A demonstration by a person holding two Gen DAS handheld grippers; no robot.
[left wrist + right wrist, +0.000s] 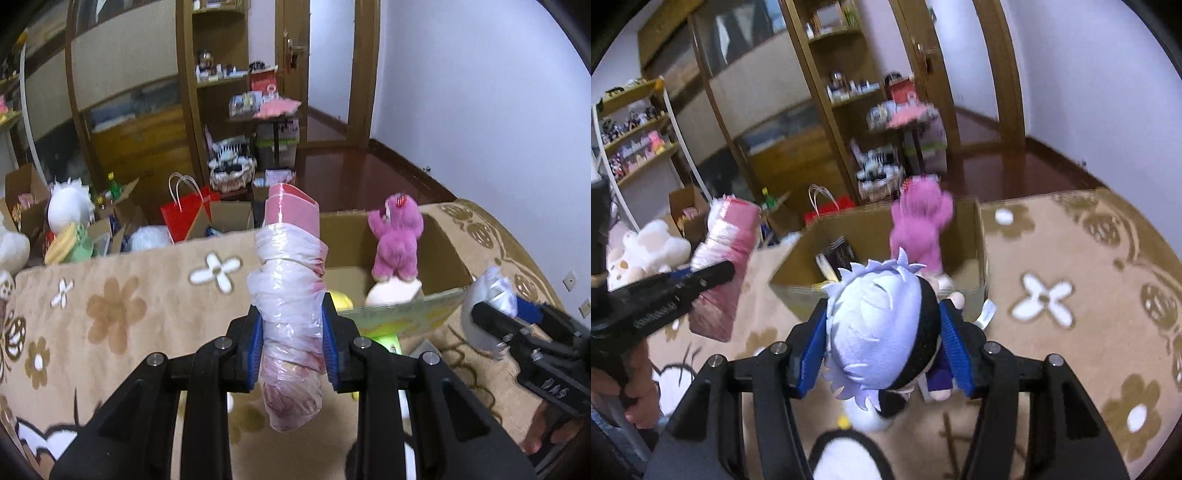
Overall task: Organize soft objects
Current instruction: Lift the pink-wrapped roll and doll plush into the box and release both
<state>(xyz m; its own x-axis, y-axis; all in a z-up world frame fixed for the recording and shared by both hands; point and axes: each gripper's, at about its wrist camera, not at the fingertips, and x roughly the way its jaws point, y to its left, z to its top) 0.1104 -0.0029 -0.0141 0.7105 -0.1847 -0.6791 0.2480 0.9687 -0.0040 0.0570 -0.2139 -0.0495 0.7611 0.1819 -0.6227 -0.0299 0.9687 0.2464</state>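
Note:
My left gripper point(291, 332) is shut on a pink bundle wrapped in clear plastic point(290, 280), held off the carpet and standing up out of the jaws. In the right wrist view the same bundle point(727, 240) sticks up from the left gripper point(720, 273) at the left. My right gripper point(882, 332) grips a plush doll point(871, 325) with pale lilac hair and a black band, its pads pressed on the head. Just beyond both stands an open cardboard box point(443, 236) point(979, 236). A pink plush bear point(397, 236) point(919, 225) stands upright inside it on other soft toys.
A beige flowered carpet point(122, 306) lies underneath. Beyond its far edge are cardboard boxes, a red paper bag point(184, 214) and white plush toys point(70, 206). Wooden cabinets and shelves line the back. A black-and-white plush point(846, 458) lies below my right gripper. A hand point(635, 387) holds the left gripper.

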